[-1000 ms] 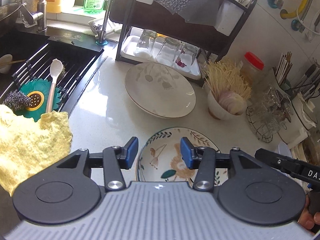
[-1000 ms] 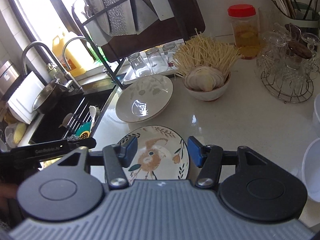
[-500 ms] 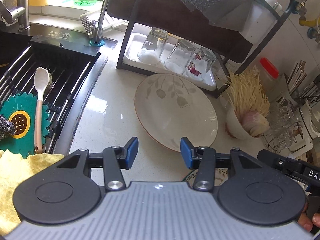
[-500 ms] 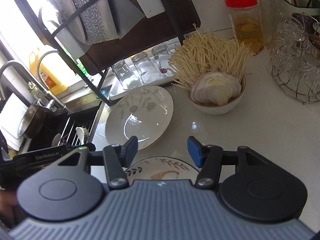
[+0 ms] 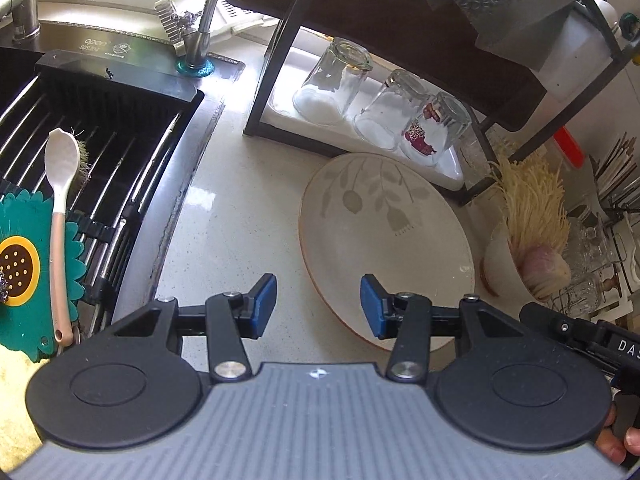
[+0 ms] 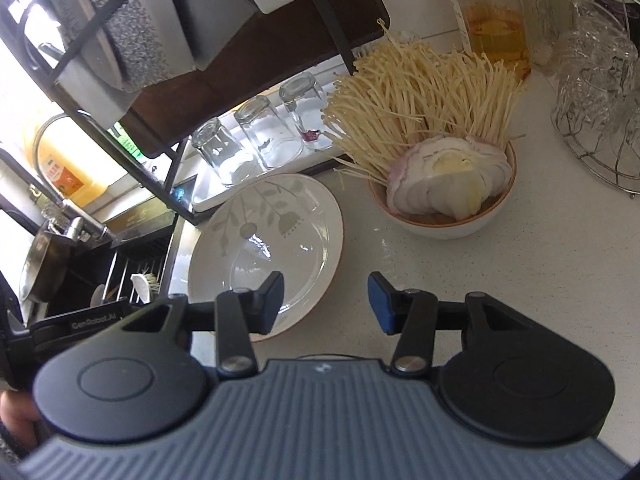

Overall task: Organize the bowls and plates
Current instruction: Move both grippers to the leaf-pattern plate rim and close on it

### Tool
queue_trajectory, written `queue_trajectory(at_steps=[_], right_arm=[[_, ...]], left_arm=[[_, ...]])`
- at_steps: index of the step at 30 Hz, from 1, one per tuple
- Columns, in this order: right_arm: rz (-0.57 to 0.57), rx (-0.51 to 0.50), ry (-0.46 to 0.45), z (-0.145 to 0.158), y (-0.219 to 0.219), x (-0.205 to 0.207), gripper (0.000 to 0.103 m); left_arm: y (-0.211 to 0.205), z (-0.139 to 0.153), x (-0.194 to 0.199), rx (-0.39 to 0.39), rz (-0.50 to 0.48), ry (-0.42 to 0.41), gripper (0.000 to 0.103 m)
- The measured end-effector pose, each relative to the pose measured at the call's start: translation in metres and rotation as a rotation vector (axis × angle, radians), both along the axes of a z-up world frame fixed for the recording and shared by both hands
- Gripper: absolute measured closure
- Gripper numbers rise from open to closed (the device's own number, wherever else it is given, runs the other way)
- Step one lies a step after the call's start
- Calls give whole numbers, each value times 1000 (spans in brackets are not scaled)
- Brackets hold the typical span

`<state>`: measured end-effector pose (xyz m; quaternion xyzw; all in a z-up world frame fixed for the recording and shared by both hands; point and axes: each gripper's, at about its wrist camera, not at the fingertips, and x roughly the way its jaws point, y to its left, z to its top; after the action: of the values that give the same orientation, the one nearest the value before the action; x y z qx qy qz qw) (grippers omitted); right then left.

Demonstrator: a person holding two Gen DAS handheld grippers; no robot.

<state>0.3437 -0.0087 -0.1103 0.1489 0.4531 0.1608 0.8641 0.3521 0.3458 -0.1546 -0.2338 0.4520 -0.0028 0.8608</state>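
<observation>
On speckled counter (image 5: 240, 216): round glossy leaf-print plate (image 5: 384, 240); left gripper (image 5: 318, 306), right gripper (image 6: 326, 300) both parted (empty, right just narrowing).

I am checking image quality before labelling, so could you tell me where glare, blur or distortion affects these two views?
Left wrist view: fisheye bends the sink rack; sharp overall; soft sheen on the counter. Right wrist view: window area blown out at left; strong glare on the leaf-pattern plate; the dish rack is slightly blurred.
</observation>
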Motion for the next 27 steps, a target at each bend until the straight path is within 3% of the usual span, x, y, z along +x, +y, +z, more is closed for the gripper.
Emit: queue_trajectory(at_steps=[8, 17, 20, 27], right_arm=[[-34, 4, 60, -17, 11, 24, 62], [-52, -8, 90, -36, 23, 44, 70], [-62, 0, 103, -41, 23, 46, 72], [-67, -18, 110, -48, 28, 49, 73]], left_arm=[[14, -12, 27, -6, -51, 22, 51], [26, -25, 48, -46, -61, 24, 63], [23, -26, 53, 10, -82, 12, 63], [23, -29, 63, 14, -117, -9, 63]])
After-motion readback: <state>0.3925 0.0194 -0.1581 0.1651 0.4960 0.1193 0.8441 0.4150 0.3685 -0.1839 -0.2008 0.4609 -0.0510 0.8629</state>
